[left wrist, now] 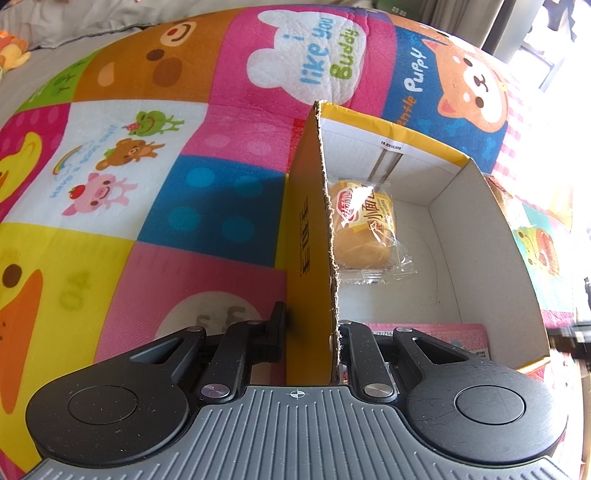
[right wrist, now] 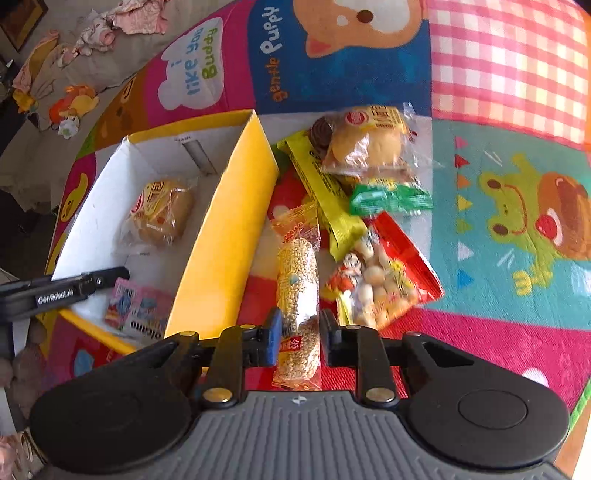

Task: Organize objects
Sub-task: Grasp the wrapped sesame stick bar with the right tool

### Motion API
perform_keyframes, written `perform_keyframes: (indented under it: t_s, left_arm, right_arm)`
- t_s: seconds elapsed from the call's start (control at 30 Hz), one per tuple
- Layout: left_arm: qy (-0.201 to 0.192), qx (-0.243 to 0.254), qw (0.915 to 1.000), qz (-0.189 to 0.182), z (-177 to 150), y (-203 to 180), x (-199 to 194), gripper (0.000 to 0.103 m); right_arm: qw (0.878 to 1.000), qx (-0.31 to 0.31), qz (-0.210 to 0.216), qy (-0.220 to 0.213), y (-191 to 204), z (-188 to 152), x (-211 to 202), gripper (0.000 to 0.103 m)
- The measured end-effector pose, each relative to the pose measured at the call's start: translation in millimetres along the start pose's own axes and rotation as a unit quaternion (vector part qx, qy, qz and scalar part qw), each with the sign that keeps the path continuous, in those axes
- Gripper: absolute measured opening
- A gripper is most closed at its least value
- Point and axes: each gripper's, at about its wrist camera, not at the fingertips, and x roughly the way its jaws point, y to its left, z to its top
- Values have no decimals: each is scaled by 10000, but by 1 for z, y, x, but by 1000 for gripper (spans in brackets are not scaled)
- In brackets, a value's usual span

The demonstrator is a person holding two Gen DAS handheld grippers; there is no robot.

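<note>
Left tongs point(left wrist: 312, 328): clamped narrow on the near side wall of the box, one finger outside the wall, the other inside.
Right tongs point(right wrist: 298, 332): closed on the near end of the grain bar, pads pressing both sides of its wrapper.
Box point(left wrist: 491, 236): yellow outside, white inside, open top, standing on the play mat; in the right wrist view, left of the snack pile.
Inside the box: wrapped bun point(left wrist: 364, 225) lying near the left wall toward the far end; pink packet point(left wrist: 443, 334) flat on the floor at the near end.
Grain bar point(right wrist: 298, 295): long clear wrapper with orange ends, lying on the mat just right of the box, pointing away from the camera.
Snack pile, right wrist view: yellow bar packet point(right wrist: 325, 192) slanting from far left to near right; second wrapped bun point(right wrist: 364, 144) at the far end, resting on other packets; green packet point(right wrist: 389, 199) just near of that bun; red bag of round snacks point(right wrist: 384, 277) right of the grain bar, near it.
Play mat point(left wrist: 147, 166): bright cartoon squares with animals and lettering, carrying box and snacks.
Far left, right wrist view: plush toy point(right wrist: 74, 101) and crumpled clothes point(right wrist: 122, 18) on a grey surface beyond the mat.
</note>
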Motion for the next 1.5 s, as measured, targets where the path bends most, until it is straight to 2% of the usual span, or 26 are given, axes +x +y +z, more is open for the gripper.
perform_keyframes:
  t_s: [0.13, 0.27, 0.37, 0.47, 0.6, 0.67, 0.8, 0.9, 1.17, 1.37, 1.5]
  left_arm:
    - [-3, -3, 10000, -1, 0, 0, 0, 17]
    - [0, -1, 10000, 4, 0, 0, 0, 17]
    - [-3, -9, 10000, 3, 0, 0, 0, 17]
    - [-2, -7, 10000, 4, 0, 0, 0, 17]
    - [-3, -13, 10000, 8, 0, 0, 0, 16]
    - [-5, -8, 10000, 9, 0, 0, 0, 16]
    - [-8, 2, 10000, 22, -1, -1, 0, 16]
    - [-8, 18, 10000, 23, 0, -1, 0, 16]
    - [32, 73, 9999, 83, 1, -2, 0, 15]
    - [-213, 278, 9994, 68, 5, -8, -17, 13]
    - [-392, 399, 9984, -1, 6, -9, -30, 11]
  right_arm:
    - [9993, -278, 130, 231, 2, -25, -15, 22]
    - [9968, -783, -162, -40, 15, -37, -26, 25]
    - [9957, -844, -257, -280, 20, -30, -26, 36]
    - [9943, -883, -414, -441, 23, -19, -15, 43]
    - [9923, -1021, -598, -375, 28, -11, 9, 45]
    - [9909, -1106, -666, -373, 31, -9, 15, 49]
    - [9906, -1176, -626, -315, 29, -9, 15, 47]
    - [9913, -1143, -612, -206, 26, -14, 11, 29]
    - [9949, -859, -524, -47, 11, -40, -19, 28]
    - [9963, -577, -565, -303, -2, -48, -56, 24]
    - [9973, -395, -424, -458, -9, -51, -75, 24]
